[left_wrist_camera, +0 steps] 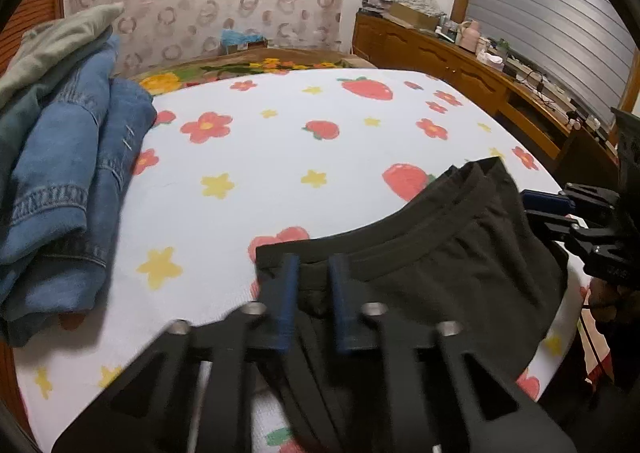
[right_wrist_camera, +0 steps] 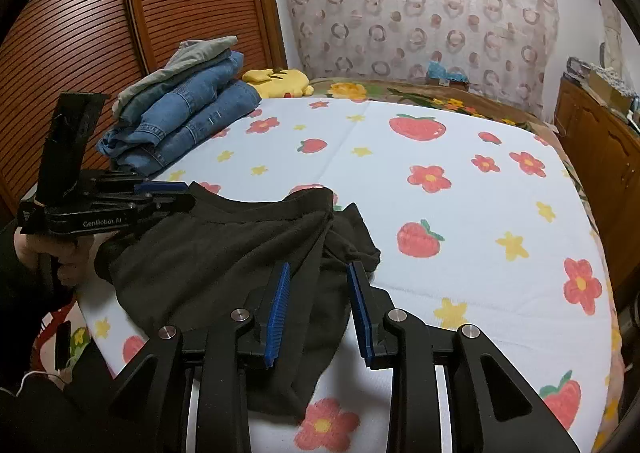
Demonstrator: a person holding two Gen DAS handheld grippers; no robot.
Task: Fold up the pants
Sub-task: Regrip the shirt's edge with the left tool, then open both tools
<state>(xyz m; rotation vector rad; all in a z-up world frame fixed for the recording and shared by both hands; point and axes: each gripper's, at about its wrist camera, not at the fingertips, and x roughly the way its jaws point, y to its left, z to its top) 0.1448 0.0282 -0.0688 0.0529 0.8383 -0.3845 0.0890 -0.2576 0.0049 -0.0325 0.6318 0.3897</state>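
Observation:
Dark grey pants point(left_wrist_camera: 432, 265) lie bunched at the near edge of the bed, waistband curving away from me; they also show in the right wrist view point(right_wrist_camera: 224, 249). My left gripper point(left_wrist_camera: 314, 265) is open, its blue-padded fingers straddling the waistband near its left end. It also shows from the side in the right wrist view point(right_wrist_camera: 176, 193), at the pants' left corner. My right gripper point(right_wrist_camera: 318, 273) is open, its fingers over the right part of the pants by a bunched fold. It shows at the pants' right edge in the left wrist view point(left_wrist_camera: 532, 205).
The bed has a white sheet point(right_wrist_camera: 440, 213) with strawberries and flowers. A pile of folded jeans and a grey garment point(right_wrist_camera: 180, 117) sits at the far left. A yellow plush point(right_wrist_camera: 280, 83) lies behind it. A wooden cabinet point(left_wrist_camera: 460, 61) runs along the right side.

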